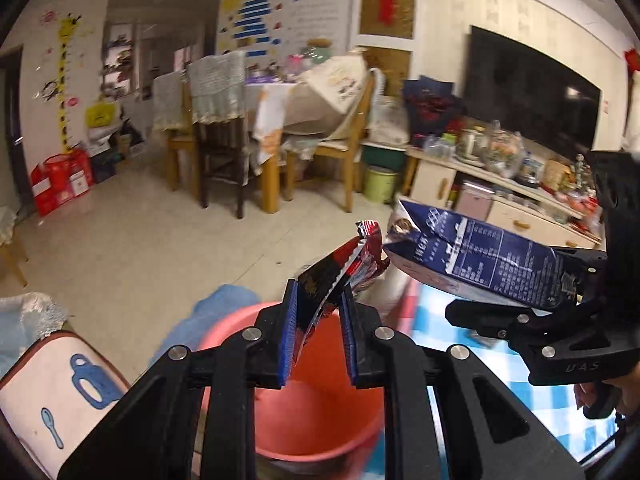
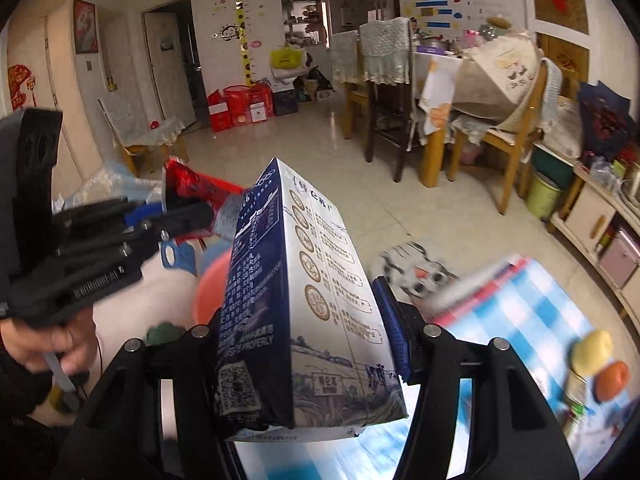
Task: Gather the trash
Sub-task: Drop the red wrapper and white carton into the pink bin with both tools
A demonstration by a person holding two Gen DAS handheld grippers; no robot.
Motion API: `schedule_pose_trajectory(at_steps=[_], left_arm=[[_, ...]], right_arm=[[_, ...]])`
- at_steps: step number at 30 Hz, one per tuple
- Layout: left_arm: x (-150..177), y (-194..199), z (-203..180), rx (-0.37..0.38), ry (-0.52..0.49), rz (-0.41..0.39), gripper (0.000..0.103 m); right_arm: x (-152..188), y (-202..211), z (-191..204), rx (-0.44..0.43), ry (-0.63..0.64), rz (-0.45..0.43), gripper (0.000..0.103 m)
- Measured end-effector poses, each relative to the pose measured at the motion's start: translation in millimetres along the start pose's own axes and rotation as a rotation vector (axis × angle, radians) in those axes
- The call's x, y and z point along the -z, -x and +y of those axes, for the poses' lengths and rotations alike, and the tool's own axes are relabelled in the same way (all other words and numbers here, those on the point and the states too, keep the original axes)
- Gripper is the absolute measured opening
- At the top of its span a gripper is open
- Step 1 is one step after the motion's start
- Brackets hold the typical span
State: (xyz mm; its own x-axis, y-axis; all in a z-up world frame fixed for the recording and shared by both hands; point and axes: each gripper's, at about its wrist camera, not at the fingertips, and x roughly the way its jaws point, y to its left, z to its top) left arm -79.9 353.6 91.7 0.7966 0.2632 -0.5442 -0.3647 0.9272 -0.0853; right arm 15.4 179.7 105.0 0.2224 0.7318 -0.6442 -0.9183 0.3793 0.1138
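1. Gripping a crumpled red-and-black foil snack wrapper [image 1: 340,276], the left gripper [image 1: 319,320] fills the lower centre of the left wrist view; its blue-padded fingers [image 1: 290,332] are clamped on the wrapper's lower part, and the wrapper rises toward the frame's centre.
2. Below the fingers sits a round pink plastic basin [image 1: 316,412], directly under the wrapper.
3. At the right of that view the right gripper [image 1: 560,308] holds a dark-blue and white milk carton [image 1: 480,264], tilted, its top almost meeting the wrapper's tip; a blue-and-white checked cloth [image 1: 472,352] lies beneath.
4. In the right wrist view the same carton [image 2: 304,320] stands in the lower centre, pinched between the right gripper's [image 2: 308,340] fingers [image 2: 394,332].
5. At the left of this view the left gripper [image 2: 176,220] carries the red wrapper [image 2: 192,188]; the basin's pink rim [image 2: 212,284] shows behind the carton, and the checked cloth [image 2: 520,312] spreads at lower right.
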Motion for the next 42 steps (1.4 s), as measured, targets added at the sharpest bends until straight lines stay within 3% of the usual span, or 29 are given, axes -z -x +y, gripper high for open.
schedule_pose_trajectory(at_steps=[7,14,16,17,18,20,22,30,35,42], left_arm=[[7.9,-49.1,35.0,-0.022,0.02,0.071,0.021],[30.8,-83.4,39.3,-0.014,0.025,0.148,0.021],[33.8,-86.7,39.3,-0.012,0.019,0.161,0.023],[34.0,-87.0,40.5,-0.017,0.018,0.16,0.029],[32.3,-87.6,41.3,-0.038,0.018,0.157,0.035],[32.4,-86.1,46.7,-0.075,0.02,0.14,0.068],[29.2,-79.0,51.8,-0.097,0.029,0.107,0.078],[25.1,-50.2,26.4,-0.094,-0.004,0.052,0.09],[32.7,-45.3,-28.3,0.006,-0.043,0.067,0.092],[62.4,-53.1,-144.4,0.175,-0.159,0.114,0.093]], right_arm=[[-15.5,-69.9,11.9,0.011,-0.049,0.082,0.058],[-2.3,-105.7,7.9,0.0,-0.087,0.141,0.059],[0.5,-110.1,7.9,-0.004,-0.093,0.145,0.066],[1.1,-109.7,7.1,0.013,-0.095,0.136,0.07],[2.8,-109.4,4.4,0.023,-0.099,0.128,0.08],[7.1,-107.1,0.5,0.006,-0.128,0.117,0.089],[9.4,-105.1,-4.6,0.014,-0.147,0.113,0.092],[31.7,-44.5,-27.4,0.067,-0.189,0.024,0.093],[89.6,33.3,-55.9,0.184,-0.243,-0.043,0.095],[193.3,130.6,-97.1,0.405,-0.328,-0.034,0.096]])
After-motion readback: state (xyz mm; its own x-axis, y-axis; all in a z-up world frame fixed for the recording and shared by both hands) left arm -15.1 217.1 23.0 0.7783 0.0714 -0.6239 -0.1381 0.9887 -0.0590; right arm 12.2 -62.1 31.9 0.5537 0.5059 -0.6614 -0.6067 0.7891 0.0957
